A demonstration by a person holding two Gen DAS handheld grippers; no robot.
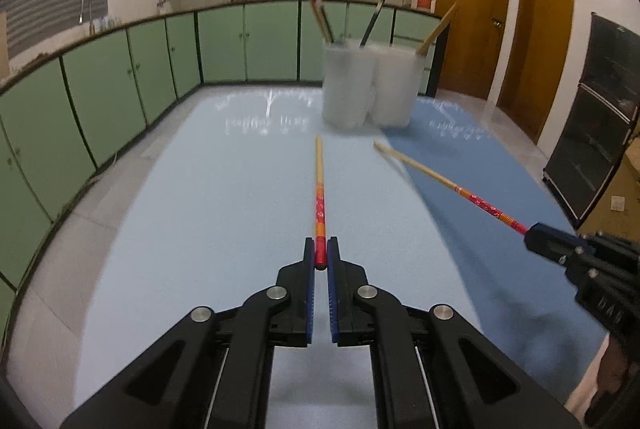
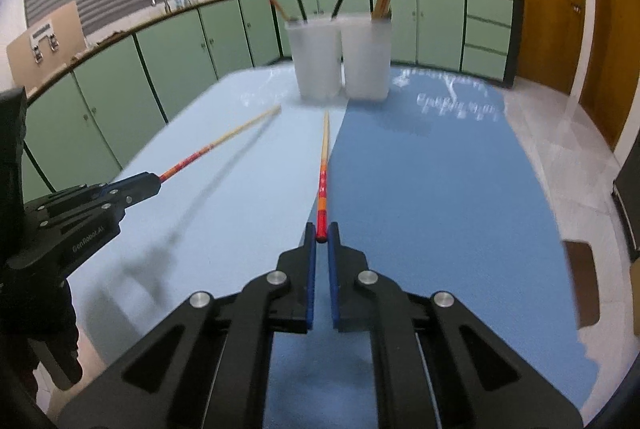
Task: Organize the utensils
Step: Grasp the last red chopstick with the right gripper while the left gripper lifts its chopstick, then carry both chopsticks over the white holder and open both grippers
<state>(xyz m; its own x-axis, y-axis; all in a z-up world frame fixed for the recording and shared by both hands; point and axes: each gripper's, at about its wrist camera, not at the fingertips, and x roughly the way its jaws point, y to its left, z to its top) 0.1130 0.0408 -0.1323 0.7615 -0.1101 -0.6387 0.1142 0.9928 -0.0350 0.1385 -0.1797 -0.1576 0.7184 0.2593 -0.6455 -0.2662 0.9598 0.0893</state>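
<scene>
The left gripper is pinched on the red end of one chopstick, which points toward 12 o'clock in the left wrist view; the right gripper is pinched on the red end of a second chopstick in the same manner. Each stick is held only at its extreme tail, clear of the blue table, with the full shaft cantilevered ahead of the pads. Two white cups stand at 12 o'clock, touching or nearly so, already holding several sticks. Risk one: the short grip gives little resistance to torque, so a quick swing or a knock of the tip on a cup rim could pivot the stick in the pads or pull it free. Risk two: the light, tall cups may tip if a tip strikes the wall instead of the mouth. Risk three: the two shafts converge toward the cups and may cross or collide. Risk four: sticks leaning in the cups could deflect an entering tip.
</scene>
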